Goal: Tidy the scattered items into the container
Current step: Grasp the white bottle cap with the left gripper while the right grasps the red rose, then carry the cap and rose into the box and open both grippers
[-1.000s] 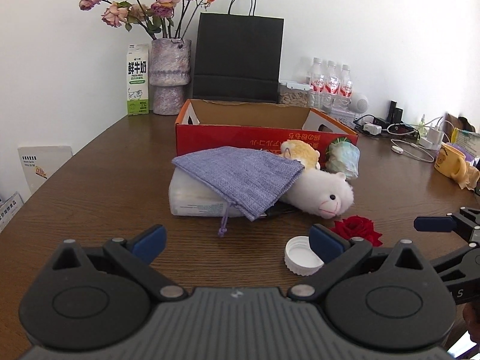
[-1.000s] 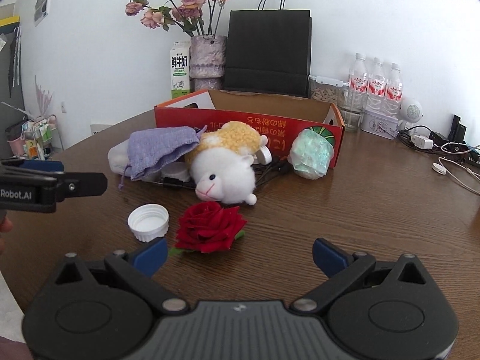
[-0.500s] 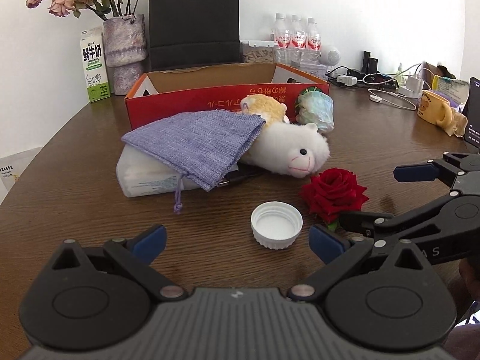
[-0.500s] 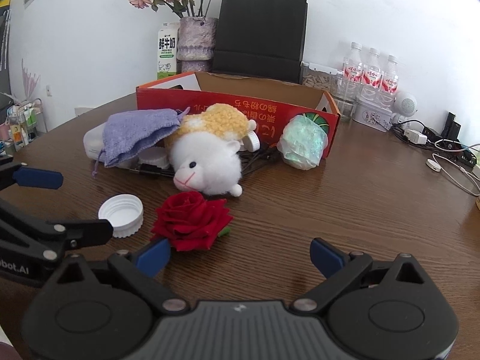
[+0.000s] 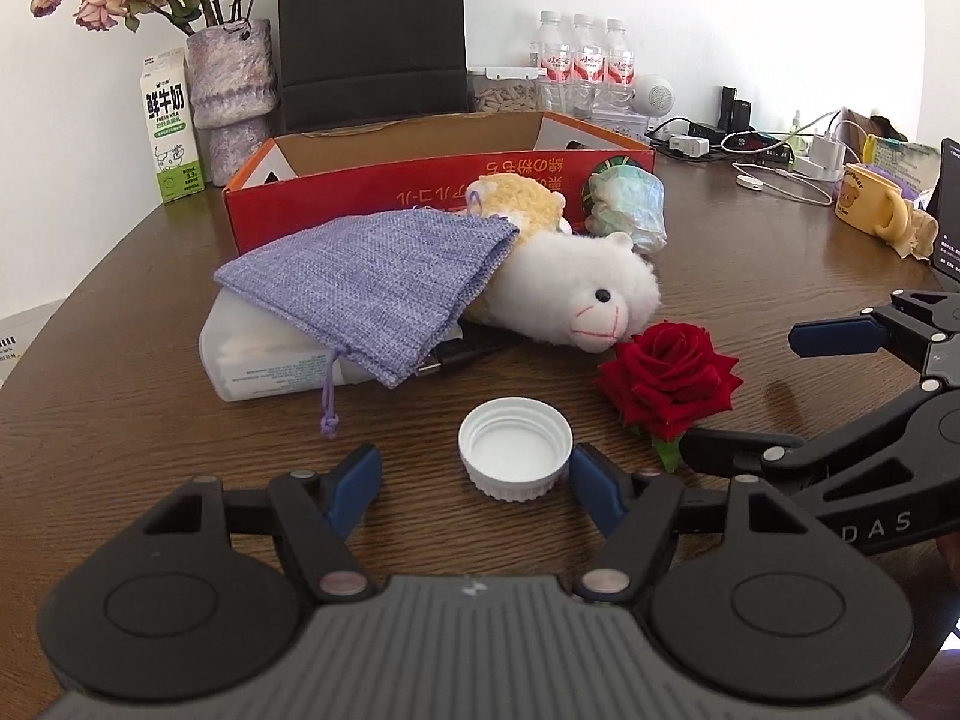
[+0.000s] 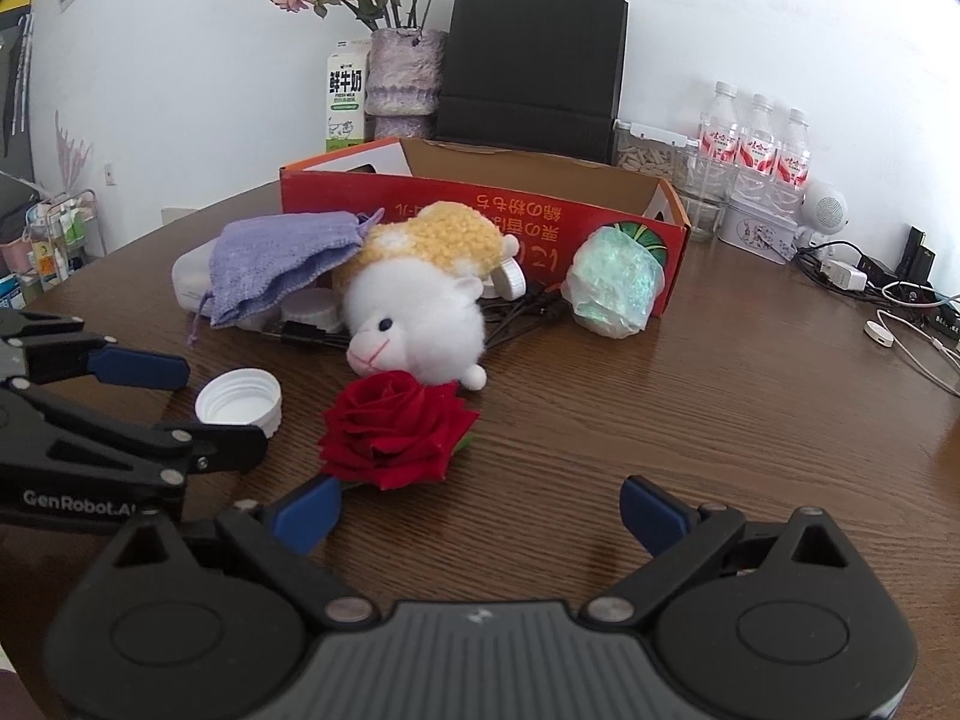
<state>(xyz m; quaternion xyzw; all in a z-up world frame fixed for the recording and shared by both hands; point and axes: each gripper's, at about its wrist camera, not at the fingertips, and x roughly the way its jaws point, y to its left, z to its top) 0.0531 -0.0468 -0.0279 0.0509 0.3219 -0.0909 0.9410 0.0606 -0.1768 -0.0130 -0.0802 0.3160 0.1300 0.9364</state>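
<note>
A white bottle cap (image 5: 515, 449) lies open side up on the brown table, between the blue pads of my left gripper (image 5: 474, 480). The jaws are closing; the right pad is close to the cap's rim and the left pad stands apart. Just right of the cap lies a red rose (image 6: 396, 429). My right gripper (image 6: 480, 507) is open just short of the rose, its left pad near the bloom. Behind them a white plush sheep (image 5: 576, 294) and a purple pouch (image 5: 372, 282) lie before the red cardboard box (image 5: 420, 192).
A translucent plastic box (image 5: 264, 360) sits under the pouch, with a black cable (image 5: 456, 354) beside it. A green wrapped bundle (image 5: 627, 210) leans on the red box. Vase, milk carton, black bag and water bottles line the wall. A yellow mug (image 5: 864, 204) and chargers are at the right.
My left gripper moved forward and down, so the cap now sits between its pads, and its jaws have narrowed. The right gripper has hardly moved.
</note>
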